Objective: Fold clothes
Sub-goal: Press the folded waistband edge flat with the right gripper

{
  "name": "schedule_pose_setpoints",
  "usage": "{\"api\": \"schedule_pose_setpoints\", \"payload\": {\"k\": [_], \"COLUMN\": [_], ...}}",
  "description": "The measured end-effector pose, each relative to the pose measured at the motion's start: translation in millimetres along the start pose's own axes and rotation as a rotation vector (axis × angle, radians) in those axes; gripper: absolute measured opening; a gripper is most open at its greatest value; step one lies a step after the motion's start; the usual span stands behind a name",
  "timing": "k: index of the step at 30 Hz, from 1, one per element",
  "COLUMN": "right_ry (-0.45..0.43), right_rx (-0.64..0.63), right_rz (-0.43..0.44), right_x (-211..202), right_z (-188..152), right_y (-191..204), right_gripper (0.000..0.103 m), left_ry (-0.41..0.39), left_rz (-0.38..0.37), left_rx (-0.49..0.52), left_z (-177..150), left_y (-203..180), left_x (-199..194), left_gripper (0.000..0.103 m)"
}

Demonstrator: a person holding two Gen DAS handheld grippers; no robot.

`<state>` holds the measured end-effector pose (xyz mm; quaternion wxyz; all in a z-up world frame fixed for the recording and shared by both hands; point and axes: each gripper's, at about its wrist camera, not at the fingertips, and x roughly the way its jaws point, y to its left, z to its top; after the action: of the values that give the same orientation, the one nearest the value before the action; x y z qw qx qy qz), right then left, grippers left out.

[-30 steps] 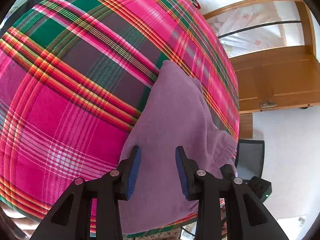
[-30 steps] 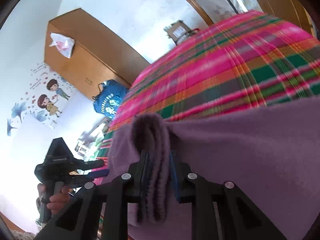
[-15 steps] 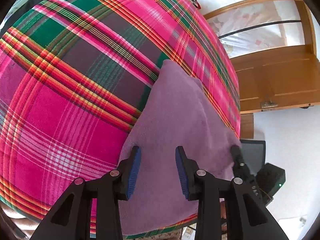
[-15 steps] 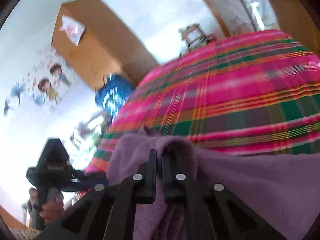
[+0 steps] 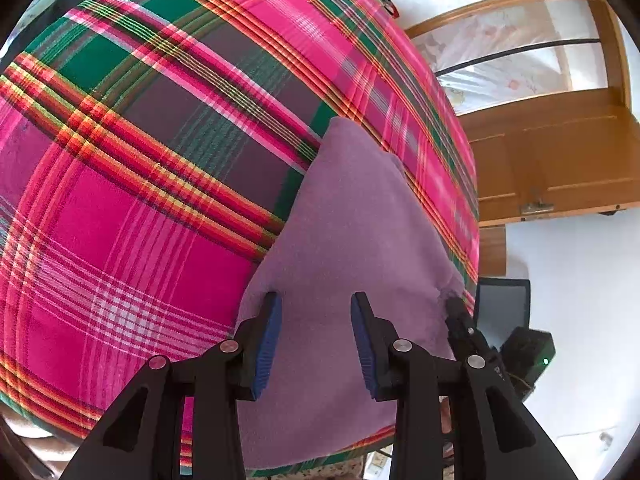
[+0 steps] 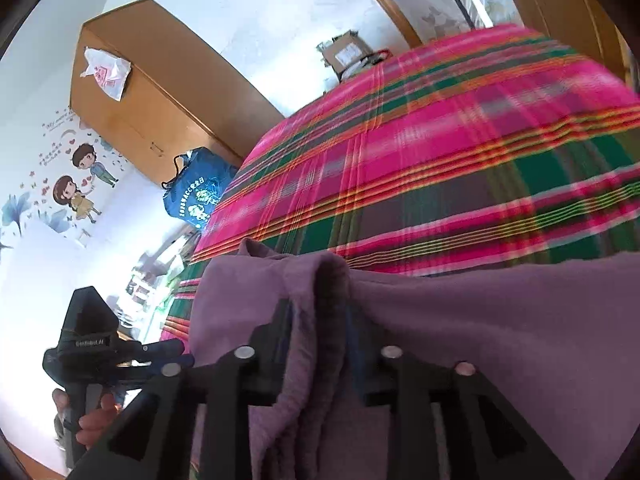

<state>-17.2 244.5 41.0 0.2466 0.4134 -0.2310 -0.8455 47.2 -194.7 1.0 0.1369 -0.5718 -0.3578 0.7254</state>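
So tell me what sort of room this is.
Probably a bedroom at home: a pink and green plaid bedcover on what looks like a bed, a tall wooden wardrobe, and cartoon couple wall stickers.

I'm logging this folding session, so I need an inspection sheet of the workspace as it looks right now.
Surface: pink, green and orange plaid bedcover, smooth.
Job's things: purple fleece cloth lying at the bed's edge, one bunched fold pinched up.
Clutter: cardboard box at the far end of the bed.
Grippers: left claw open above the cloth; right claw shut on the bunched fold.
Cables: nothing seen.
Surroundings: wooden wardrobe with a white plastic bag on it, blue drawstring bag, cartoon wall stickers, wooden door.
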Motion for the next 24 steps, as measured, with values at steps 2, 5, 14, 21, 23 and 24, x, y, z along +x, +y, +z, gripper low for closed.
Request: {"api": "schedule_pose_setpoints", "payload": {"k": [2, 5, 14, 21, 23, 24], "right_ry": [0.006, 0.049, 0.124, 0.117, 0.111, 0.108], "right_rx": [-0.014, -0.025, 0.0, -0.14, -0.229, -0.266], "right_rz": [0.011, 0.034, 0.032, -0.087, -0.151, -0.177], "right_x": [-5.6, -11.2, -8.8, -5.6, -6.1, -6.6], "right_z": [-4.9, -20.5, -47.6, -56.9, -62.5, -65.0], "right_y": [2.4, 5.5, 4.9, 26.2, 37.5, 42.4], "right_gripper": [0.031, 0.036, 0.044, 0.04, 0.04, 0.041], "left_ry": [0.0, -0.004, -0.029, -0.032, -0.028, -0.023], "left_rz": [-0.002, -0.005, -0.005, -0.003, 0.005, 0.014], "left_rx": [-0.001, 0.003, 0.004, 0.012, 0.019, 0.022], "left_z": [0.0, -2.2, -16.1, -27.9, -30.3, -31.7], "left_y": [2.1, 4.5, 17.3, 24.2, 25.4, 26.0], "left_x": [-2.0, -5.7, -21.2, -25.4, -25.2, -24.6], "left_gripper": [0.037, 0.037, 0.037, 0.037, 0.037, 0.037]}}
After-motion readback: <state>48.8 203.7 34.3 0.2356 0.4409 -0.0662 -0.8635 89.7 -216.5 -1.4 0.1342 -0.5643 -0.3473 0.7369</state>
